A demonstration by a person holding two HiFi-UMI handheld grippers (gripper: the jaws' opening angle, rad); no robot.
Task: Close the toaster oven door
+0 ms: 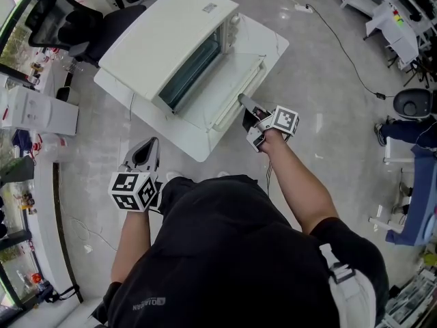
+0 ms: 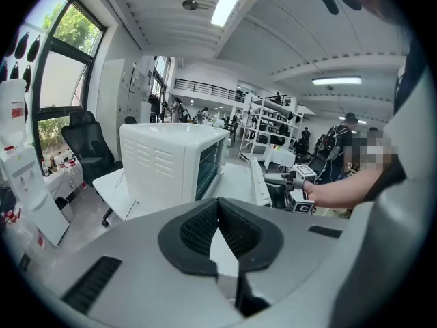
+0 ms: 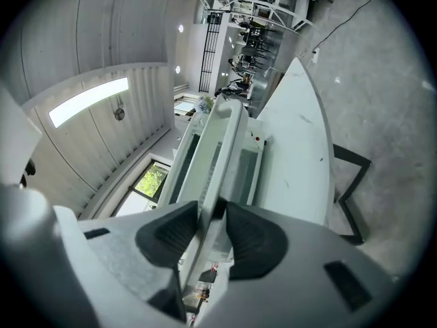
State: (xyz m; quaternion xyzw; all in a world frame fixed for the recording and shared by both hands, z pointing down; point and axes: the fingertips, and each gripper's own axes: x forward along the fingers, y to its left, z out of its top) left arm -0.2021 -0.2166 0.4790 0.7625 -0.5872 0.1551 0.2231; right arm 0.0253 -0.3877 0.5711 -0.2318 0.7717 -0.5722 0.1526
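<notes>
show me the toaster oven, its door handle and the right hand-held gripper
toaster oven (image 1: 171, 36), head view, its top panel
door handle (image 3: 218, 149), right gripper view, middle of the bar
right hand-held gripper (image 1: 242, 100), head view, between its fingertips

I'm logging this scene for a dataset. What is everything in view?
toaster oven: one, white, on the table, its door part open
table: one, white, on the grey floor
office chair: one, black, beside the table at the head view's top left
left gripper: one, grey with a black-and-white marker cube, tongs shut and empty, short of the table
right gripper: one, same colours, tongs shut on the door handle
</notes>
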